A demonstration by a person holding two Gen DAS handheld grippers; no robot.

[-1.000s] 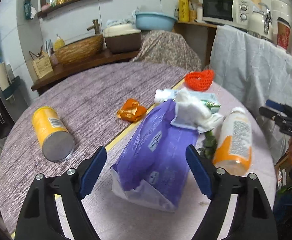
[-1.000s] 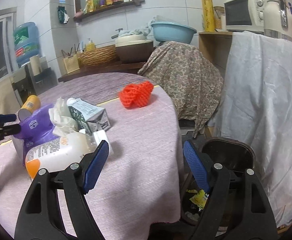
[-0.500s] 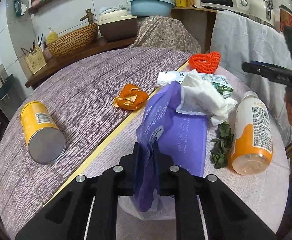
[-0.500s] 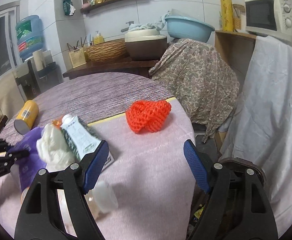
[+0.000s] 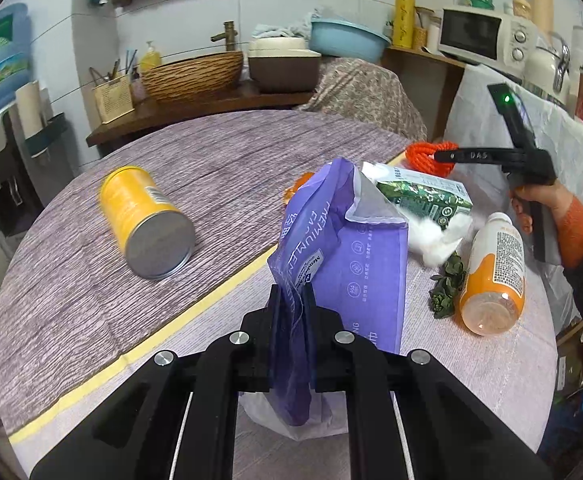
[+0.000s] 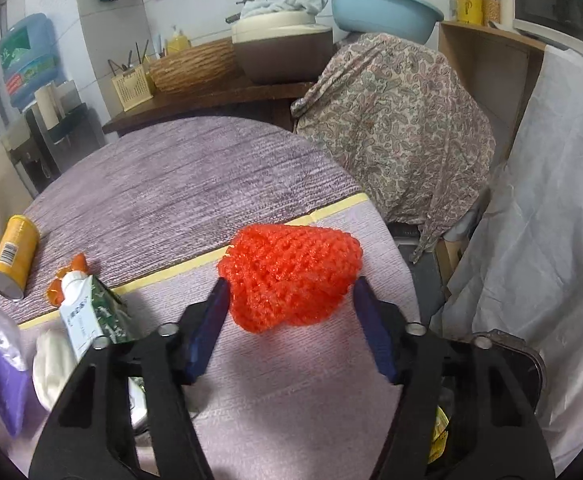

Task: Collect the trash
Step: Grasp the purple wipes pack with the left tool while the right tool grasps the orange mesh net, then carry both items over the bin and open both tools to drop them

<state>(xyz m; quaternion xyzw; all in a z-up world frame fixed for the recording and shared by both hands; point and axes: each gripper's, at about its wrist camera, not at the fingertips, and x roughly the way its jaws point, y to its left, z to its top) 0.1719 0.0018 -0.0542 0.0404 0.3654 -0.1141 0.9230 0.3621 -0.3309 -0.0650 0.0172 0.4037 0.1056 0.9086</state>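
The round tabletop [image 5: 91, 208], covered in a purple-grey woven cloth with a yellow strip across it, is carrying the scattered trash. The crumpled purple plastic bag [image 5: 351, 248] is standing up from the cloth near the front edge, and the left hand-held gripper [image 5: 291, 300] is pinching a fold of it, its jaws closed tight on the plastic. A yellow cylindrical can with a metal end [image 5: 147, 220] is lying on its side to the left, well apart from the bag. A white and orange plastic bottle [image 5: 495, 276] is lying on its side at the right, just beside a green and white carton [image 5: 423, 196] and a wad of white tissue [image 5: 435, 240]. The orange-red foam net [image 6: 291, 276] is sitting near the far right rim, and the right hand-held gripper [image 6: 287, 320] is reaching around it: its jaws have just been closing, the net is lying between them, the left pad is meeting the net, the right pad is still apart from it.
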